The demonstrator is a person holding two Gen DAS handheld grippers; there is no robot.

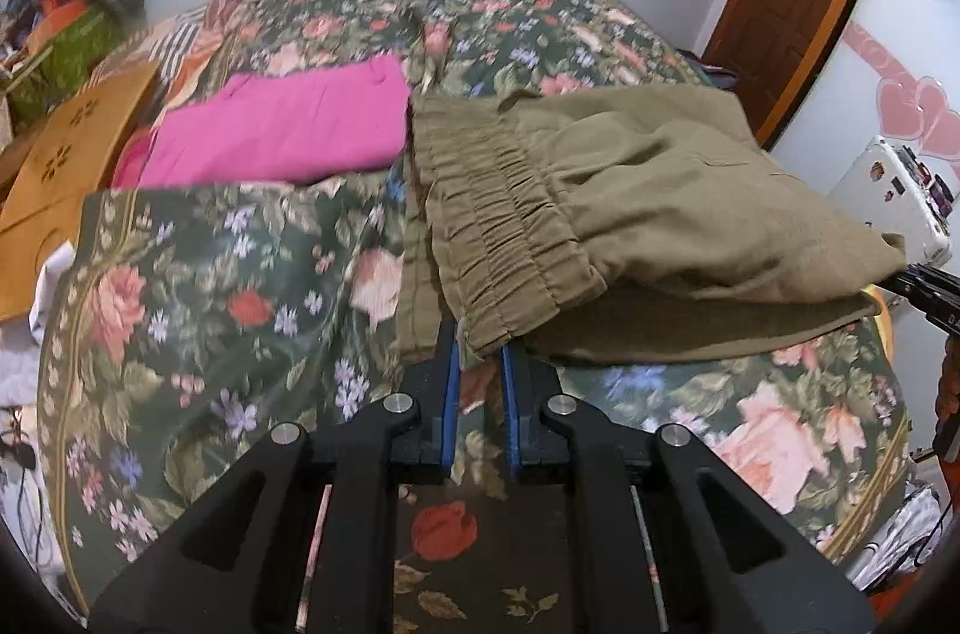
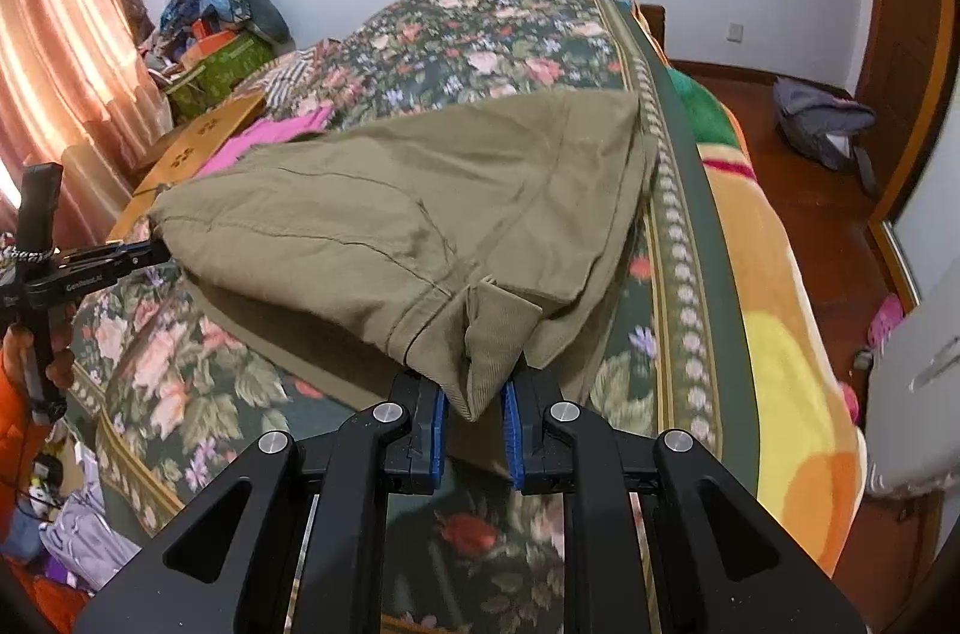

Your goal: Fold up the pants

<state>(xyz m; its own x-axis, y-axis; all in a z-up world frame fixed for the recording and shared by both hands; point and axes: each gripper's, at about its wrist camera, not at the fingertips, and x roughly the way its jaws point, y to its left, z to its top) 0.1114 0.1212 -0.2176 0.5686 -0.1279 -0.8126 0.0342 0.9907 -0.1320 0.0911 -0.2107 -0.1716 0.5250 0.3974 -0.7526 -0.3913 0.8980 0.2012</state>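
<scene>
Olive pants (image 1: 648, 190): lay folded on the floral bed cover (image 1: 198, 286), beside pink garment (image 1: 282, 130). My left gripper (image 1: 480, 364) pinched the elastic waistband; my right gripper (image 2: 474, 400) clamped the hem corner.

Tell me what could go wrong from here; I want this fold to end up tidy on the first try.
1. The left tongs pinch only the corner of the gathered waistband, so the khaki pants could slip out mid-fold.
2. The right tongs hold a bunched, turned-over hem; that crease may get folded in.
3. The pants lie close to the pink garment and the bedspread's border, so a wide swing might disturb either.
</scene>
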